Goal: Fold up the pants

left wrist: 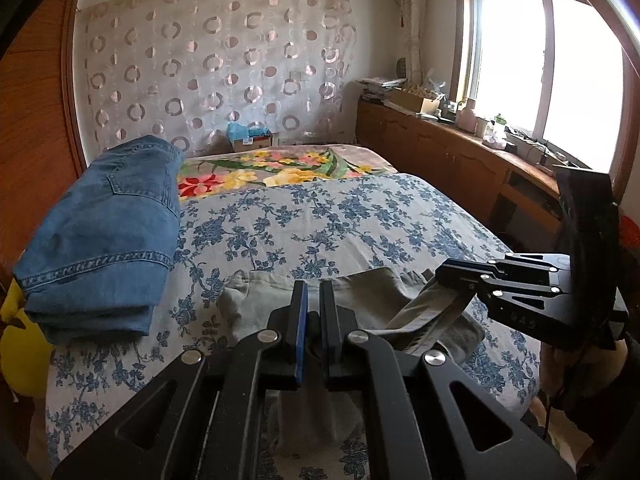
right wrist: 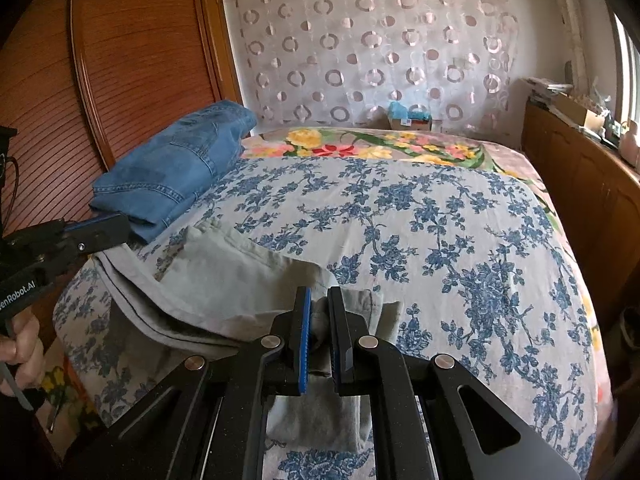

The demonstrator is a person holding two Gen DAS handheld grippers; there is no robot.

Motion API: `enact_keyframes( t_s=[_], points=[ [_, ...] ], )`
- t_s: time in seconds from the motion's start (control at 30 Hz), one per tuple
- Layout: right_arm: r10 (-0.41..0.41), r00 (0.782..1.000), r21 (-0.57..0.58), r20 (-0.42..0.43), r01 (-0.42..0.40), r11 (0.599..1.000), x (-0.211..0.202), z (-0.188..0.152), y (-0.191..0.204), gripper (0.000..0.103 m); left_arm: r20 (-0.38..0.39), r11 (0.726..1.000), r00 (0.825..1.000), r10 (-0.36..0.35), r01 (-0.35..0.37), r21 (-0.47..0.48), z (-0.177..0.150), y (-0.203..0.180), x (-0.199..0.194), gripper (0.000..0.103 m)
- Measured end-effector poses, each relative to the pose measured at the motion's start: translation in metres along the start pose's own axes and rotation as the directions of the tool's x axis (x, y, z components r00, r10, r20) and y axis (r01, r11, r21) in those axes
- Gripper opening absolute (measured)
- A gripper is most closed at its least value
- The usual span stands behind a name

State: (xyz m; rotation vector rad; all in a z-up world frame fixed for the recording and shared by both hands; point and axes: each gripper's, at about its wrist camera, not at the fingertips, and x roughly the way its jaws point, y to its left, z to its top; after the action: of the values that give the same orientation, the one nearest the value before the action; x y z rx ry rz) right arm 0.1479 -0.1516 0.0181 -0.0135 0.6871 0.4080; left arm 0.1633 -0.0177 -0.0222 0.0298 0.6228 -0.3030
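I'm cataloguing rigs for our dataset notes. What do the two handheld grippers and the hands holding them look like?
Both are matte black linkage frames with silver pivot rivets and blue-padded fingers: left gripper, right gripper. White lettering ending "enRobot.AI" runs along the left gripper's body. A bare left hand grips its handle; thin black cables trail nearby.

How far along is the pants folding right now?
Done: the blue jeans lie folded at the bed's left side. In hand: the grey pants are pinched by both the left gripper and the right gripper, jaws closed on fabric. Left: they're still rumpled, with no neat fold yet.
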Motion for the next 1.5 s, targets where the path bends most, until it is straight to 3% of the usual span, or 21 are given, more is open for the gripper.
enact_keyframes(
  t_s=[0.23,0.47,0.6,0.67,0.73,0.83,1.0,1.3,1.5],
  points=[
    [0.015,1.0,0.02,0.005,-0.015,1.0,-0.002,0.002,-0.006,0.008,0.009,1.0,1.0,-0.016,0.017,-0.015,0.0,0.001,-0.007,0.009],
    [-0.005,1.0,0.008,0.022,0.005,1.0,-0.007,0.004,-0.005,0.011,0.027,1.0,1.0,-0.003,0.003,-0.017,-0.002,0.006,-0.014,0.045],
    [-0.015,0.999,-0.004,0.039,0.016,1.0,-0.016,0.004,-0.005,0.012,0.011,1.0,1.0,0.0,0.0,-0.013,-0.005,0.007,-0.012,0.049],
    [-0.004,0.999,-0.003,0.045,0.004,1.0,-0.022,0.001,-0.006,0.015,0.002,1.0,1.0,-0.007,0.007,-0.016,-0.01,0.008,-0.01,0.074],
    [-0.005,0.999,-0.008,0.042,0.006,1.0,-0.027,-0.004,-0.006,0.029,-0.008,1.0,1.0,-0.016,0.015,-0.027,-0.016,0.011,-0.007,0.08],
    [-0.01,1.0,-0.018,0.024,0.01,1.0,-0.031,-0.014,-0.009,0.038,-0.037,0.999,0.999,-0.004,0.003,-0.032,-0.027,0.014,-0.001,0.08],
    [0.006,1.0,-0.003,-0.02,-0.006,1.0,-0.033,-0.034,-0.014,0.038,-0.069,0.999,0.998,0.013,-0.015,-0.03,-0.045,0.014,0.005,0.08],
    [0.006,0.996,0.009,-0.087,-0.005,1.0,-0.025,-0.059,-0.02,0.038,-0.12,0.999,0.992,-0.03,0.026,-0.038,-0.078,0.015,0.004,0.08],
    [0.012,0.995,0.031,-0.102,-0.009,0.999,-0.018,-0.063,-0.025,0.038,-0.152,1.0,0.988,-0.024,0.022,-0.015,-0.087,0.011,0.009,0.062]
  ],
)
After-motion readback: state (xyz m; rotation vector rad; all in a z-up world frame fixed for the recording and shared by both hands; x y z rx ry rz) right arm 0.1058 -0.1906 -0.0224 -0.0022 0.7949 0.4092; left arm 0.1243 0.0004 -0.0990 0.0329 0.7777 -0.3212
